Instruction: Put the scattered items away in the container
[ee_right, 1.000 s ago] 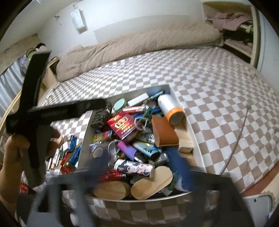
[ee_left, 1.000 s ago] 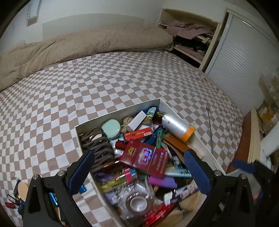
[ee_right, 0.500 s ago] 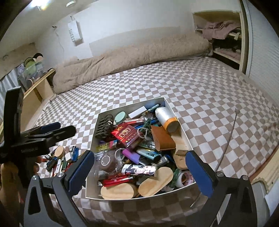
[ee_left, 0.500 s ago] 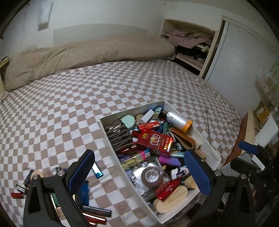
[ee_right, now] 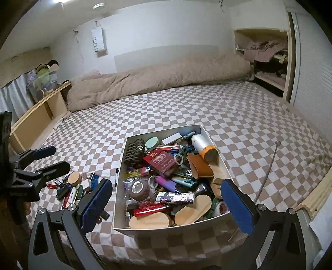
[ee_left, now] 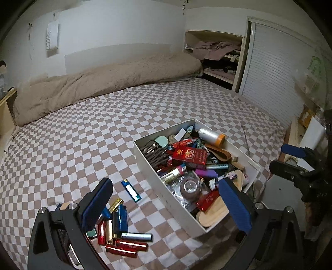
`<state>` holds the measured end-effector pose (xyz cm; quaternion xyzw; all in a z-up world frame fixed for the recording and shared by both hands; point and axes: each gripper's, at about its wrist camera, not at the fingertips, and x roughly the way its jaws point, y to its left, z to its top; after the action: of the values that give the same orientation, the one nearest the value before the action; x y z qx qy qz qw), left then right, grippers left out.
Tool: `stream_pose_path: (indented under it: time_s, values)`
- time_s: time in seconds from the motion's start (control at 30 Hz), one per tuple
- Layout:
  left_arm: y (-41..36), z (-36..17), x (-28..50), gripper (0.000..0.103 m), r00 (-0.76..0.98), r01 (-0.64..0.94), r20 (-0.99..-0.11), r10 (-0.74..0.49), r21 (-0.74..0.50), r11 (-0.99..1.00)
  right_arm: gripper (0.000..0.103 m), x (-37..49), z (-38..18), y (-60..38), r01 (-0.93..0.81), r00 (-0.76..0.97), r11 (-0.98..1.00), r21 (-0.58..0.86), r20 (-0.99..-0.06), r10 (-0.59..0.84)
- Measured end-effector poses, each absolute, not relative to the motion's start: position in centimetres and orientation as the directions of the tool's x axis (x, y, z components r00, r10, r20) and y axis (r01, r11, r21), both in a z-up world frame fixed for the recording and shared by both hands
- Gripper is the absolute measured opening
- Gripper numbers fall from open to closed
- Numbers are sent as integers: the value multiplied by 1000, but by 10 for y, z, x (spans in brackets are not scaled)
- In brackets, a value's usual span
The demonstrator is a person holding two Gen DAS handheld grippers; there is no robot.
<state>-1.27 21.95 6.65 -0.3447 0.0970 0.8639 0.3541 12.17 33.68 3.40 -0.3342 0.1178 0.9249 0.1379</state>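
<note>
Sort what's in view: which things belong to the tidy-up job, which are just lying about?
Job:
- white rectangular cardboard box, already heaped with small items
- scattered pile of lighters and small cases on the sheet beside it
- lone blue lighter
- left gripper, right gripper, both open and empty

Lying about:
- thin metal back scratcher
- beige rumpled duvet

Light level: dim, warm indoor.
Source: ceiling lamp [ee_right: 99, 6] above the bed [ee_right: 186, 112], glaring white.
Shadows: soft, short beside the container [ee_left: 166, 193].
Sharpness: both views were sharp, without motion blur.
Distortion: strong fisheye bending near the frame edges; corners were black.
</note>
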Motion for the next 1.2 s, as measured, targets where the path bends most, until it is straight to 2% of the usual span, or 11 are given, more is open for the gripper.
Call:
stream_pose_path:
  time_s: [0.53,1.2]
  values:
    - [185,61,5,103,-528,-688,-631,569,-76,-722,103,140,32,291,-322,-748,-946,29,-620,236]
    - [165,41,19,103,-519,-693,-652,553,-58,-718,103,156,11,273,-351,-731,-936,31,-634,253]
